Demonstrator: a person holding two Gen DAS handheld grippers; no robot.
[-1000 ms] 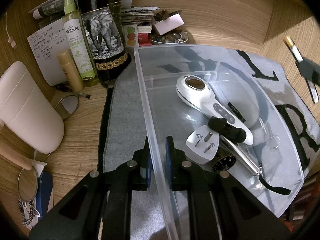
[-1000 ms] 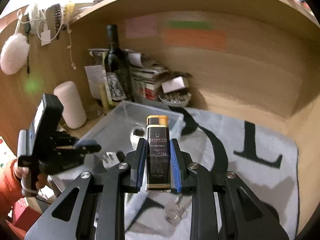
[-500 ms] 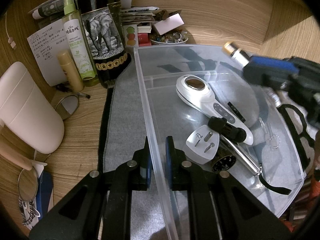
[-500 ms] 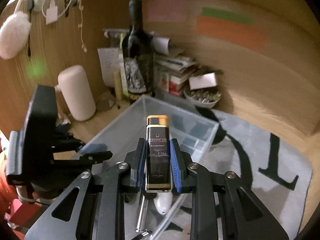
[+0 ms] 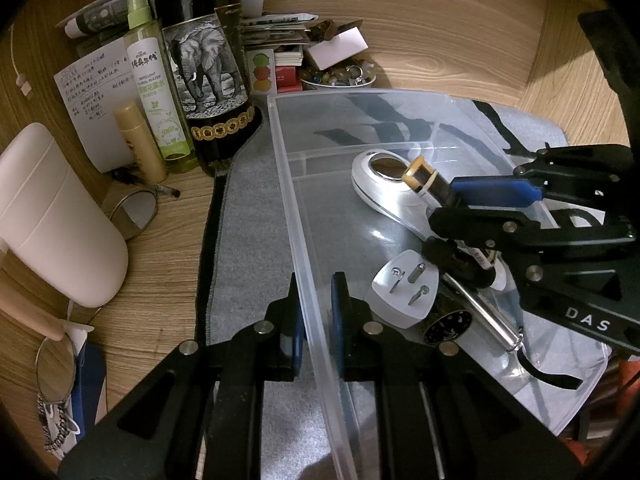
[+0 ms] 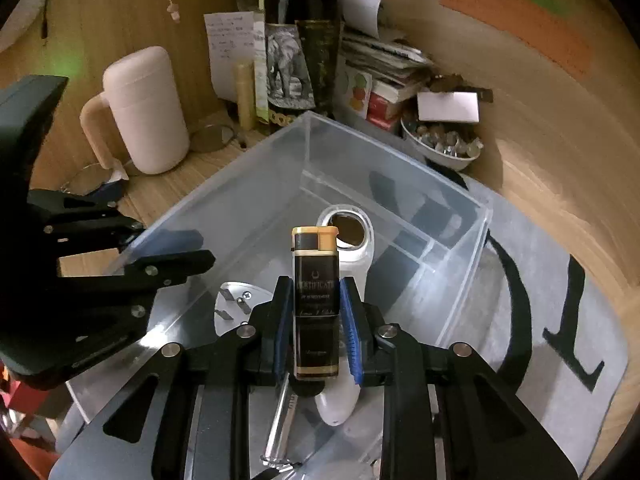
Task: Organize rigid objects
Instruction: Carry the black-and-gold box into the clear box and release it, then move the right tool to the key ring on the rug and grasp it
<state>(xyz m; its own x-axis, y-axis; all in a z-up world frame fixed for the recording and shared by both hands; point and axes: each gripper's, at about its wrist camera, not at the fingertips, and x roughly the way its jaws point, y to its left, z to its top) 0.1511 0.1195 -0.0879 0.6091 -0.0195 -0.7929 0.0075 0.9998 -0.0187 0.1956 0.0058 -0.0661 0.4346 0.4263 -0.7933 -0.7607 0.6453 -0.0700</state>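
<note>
A clear plastic bin [image 5: 292,184] [image 6: 460,240] sits on a grey mat. Inside lie a white handheld device [image 5: 384,188] [image 6: 352,240], a white plug adapter [image 5: 404,292] [image 6: 236,304], a black-headed metal tool [image 5: 480,312] and a black strap. My left gripper [image 5: 314,312] is shut on the bin's left wall. My right gripper [image 6: 316,320] is shut on a black and gold lighter [image 6: 316,300] [image 5: 424,172] and holds it over the bin, above the white device.
A wine bottle [image 5: 204,68], green spray bottle [image 5: 154,92], small tan bottle [image 5: 140,140], notes and a white mug [image 5: 52,216] stand left of the bin. A bowl of trinkets [image 5: 340,76] and stacked papers sit behind it. Wooden walls close the back and right.
My right gripper has carried the lighter leftwards and down, from beside the bin to over its inside. My left gripper has kept its hold on the bin wall.
</note>
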